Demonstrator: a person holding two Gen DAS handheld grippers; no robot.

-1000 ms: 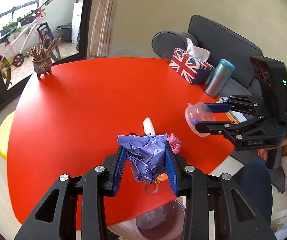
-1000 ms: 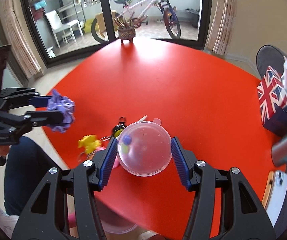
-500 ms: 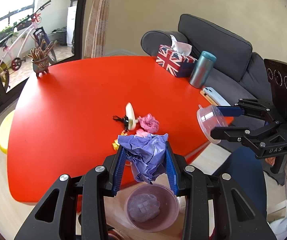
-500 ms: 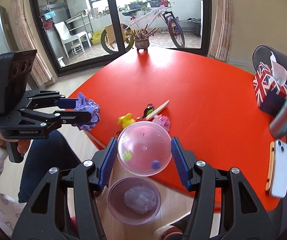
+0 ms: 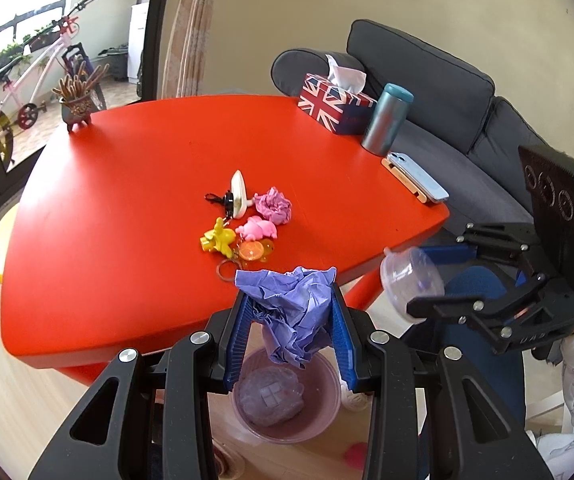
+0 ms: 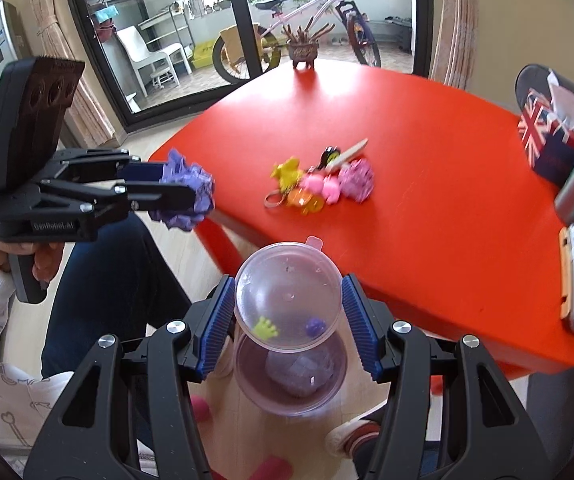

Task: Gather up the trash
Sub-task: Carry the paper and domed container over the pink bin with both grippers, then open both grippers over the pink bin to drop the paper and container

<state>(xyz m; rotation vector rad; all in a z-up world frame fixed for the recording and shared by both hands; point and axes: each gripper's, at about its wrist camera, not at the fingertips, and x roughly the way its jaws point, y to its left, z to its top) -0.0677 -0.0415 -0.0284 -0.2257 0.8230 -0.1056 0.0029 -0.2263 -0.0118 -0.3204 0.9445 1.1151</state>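
nearest, below both grippers and off the table's near edge, a pink bin (image 5: 287, 404) sits on the floor with a pale wad already inside. the left gripper (image 5: 293, 336) is clenched on a crumpled purple paper ball (image 5: 291, 312), which hangs over the bin's mouth. the paper looks light and soft, so it crushes under the pads without slipping, and any bulge of it makes a fair hold; let go here, it should likely fall slowly and may drift. the right gripper (image 6: 287, 320) is grasping a clear plastic lid (image 6: 287, 296) by opposite rims, also above the bin. the lid seems thin, stiff and slick, with two tiny bits resting inside; squeezed across the rim it could flex or pop out, so a hold at the widest part suits it.

farther in, near the middle of the red table (image 5: 127, 208), a crumpled pink paper ball (image 5: 274, 205) lies touching a cluster of keychain toys (image 5: 239, 232). it looks as light and soft as the purple one, and is best pinched from its free side, away from the toys.
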